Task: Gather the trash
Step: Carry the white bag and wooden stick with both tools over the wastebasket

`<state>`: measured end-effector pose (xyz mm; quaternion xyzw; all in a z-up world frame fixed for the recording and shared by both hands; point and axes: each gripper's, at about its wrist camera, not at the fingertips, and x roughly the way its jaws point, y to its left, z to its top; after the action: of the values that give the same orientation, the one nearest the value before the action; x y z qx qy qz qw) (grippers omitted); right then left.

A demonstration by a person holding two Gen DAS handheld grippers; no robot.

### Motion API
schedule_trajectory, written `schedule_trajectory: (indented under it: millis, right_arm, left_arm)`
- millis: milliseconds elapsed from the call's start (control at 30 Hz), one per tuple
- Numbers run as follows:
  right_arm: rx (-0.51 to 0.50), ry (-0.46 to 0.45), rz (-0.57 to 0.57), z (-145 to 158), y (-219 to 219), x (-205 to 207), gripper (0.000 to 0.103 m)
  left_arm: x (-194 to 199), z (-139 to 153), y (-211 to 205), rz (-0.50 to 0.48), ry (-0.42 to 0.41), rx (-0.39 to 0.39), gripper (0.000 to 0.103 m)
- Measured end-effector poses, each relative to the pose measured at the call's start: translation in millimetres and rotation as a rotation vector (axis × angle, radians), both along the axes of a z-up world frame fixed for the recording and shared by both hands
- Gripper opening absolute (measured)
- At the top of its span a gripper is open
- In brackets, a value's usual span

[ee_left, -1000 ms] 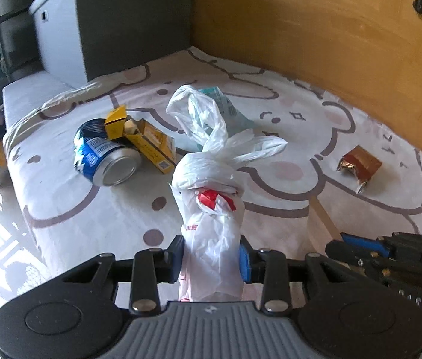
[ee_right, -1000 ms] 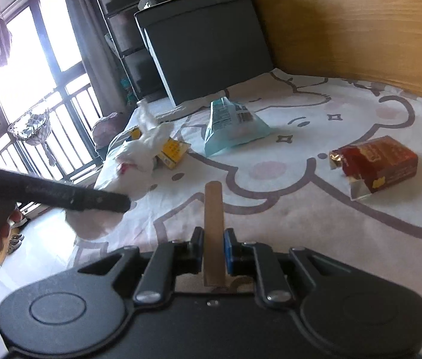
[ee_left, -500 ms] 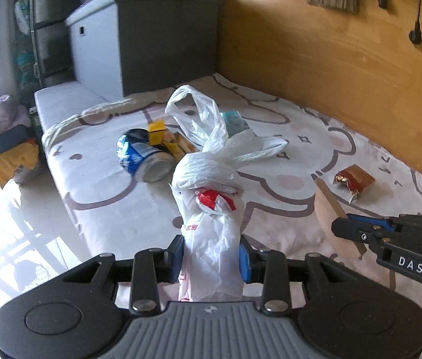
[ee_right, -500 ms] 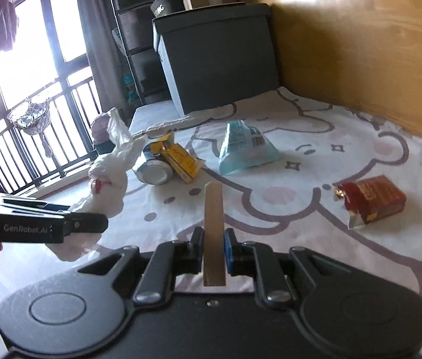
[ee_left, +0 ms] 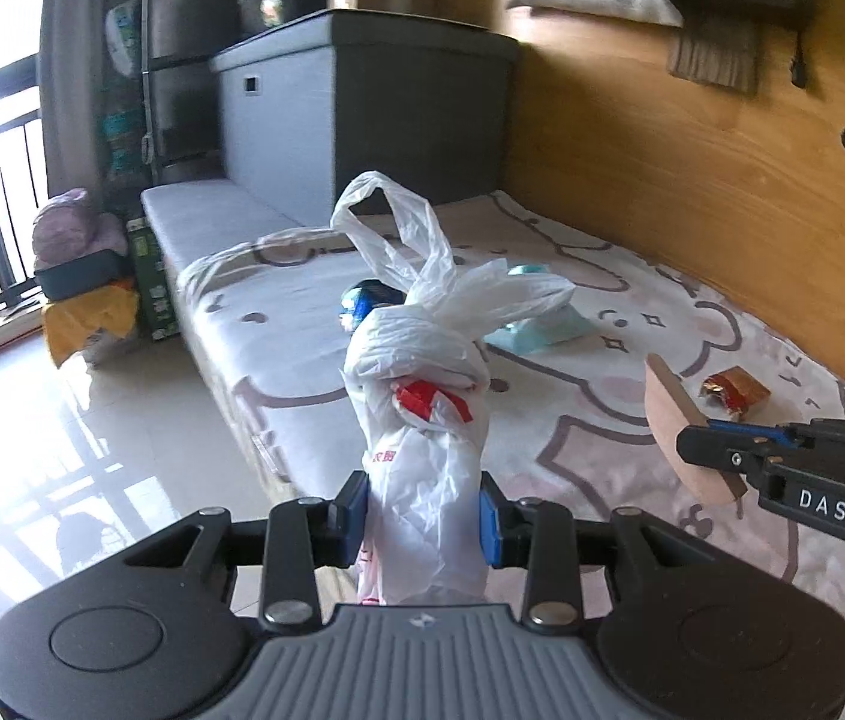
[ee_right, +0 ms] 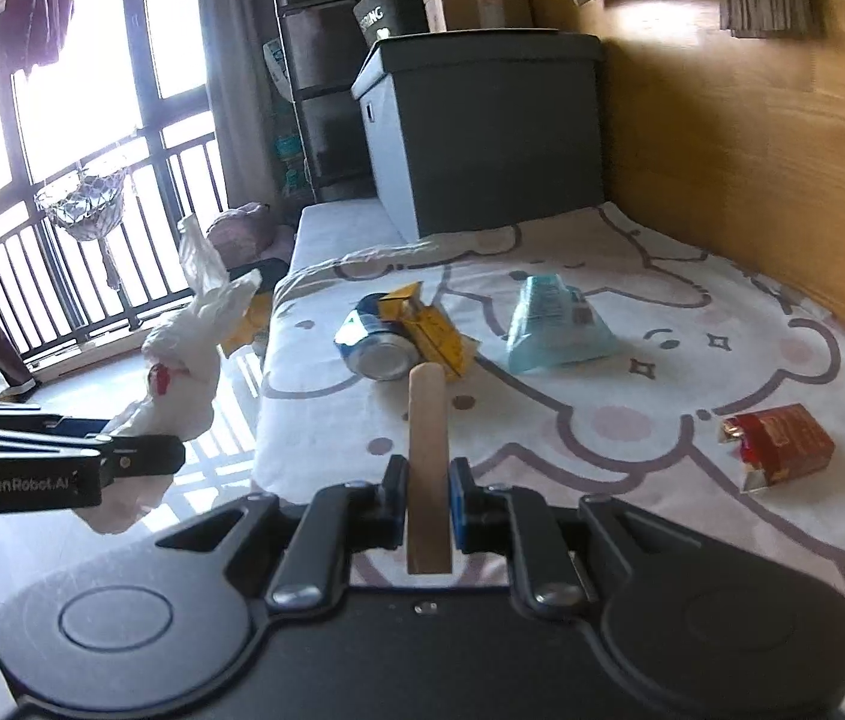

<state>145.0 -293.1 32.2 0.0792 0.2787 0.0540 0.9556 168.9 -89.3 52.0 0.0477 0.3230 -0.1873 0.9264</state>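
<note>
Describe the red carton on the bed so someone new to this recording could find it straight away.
Start at the bed sheet with the cartoon print, beside the wood-panelled wall. The red carton lies alone on the side nearer that wall, apart from the can, yellow box and pale blue pouch. It is the only red piece, with a torn, foil-lined end.

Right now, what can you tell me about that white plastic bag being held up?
The white plastic bag is thin, crinkled and bunched into a bundle, with looped handles sticking up like ears. It carries red print, and something red shows through near the middle. The left hand-held gripper pinches its lower part between blue pads, holding it upright in the air, clear of the bed. Nothing else touches it.
</note>
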Motion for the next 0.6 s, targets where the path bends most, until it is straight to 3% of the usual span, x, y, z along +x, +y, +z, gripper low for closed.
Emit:
schedule_trajectory:
  millis: [600]
  right_arm:
    - [-0.050,0.040,0.103,1.5,107.1,16.8,0.015]
  left_arm:
    - [-14.0,-11.7,103.5,0.178,0.010,-0.052,0.038]
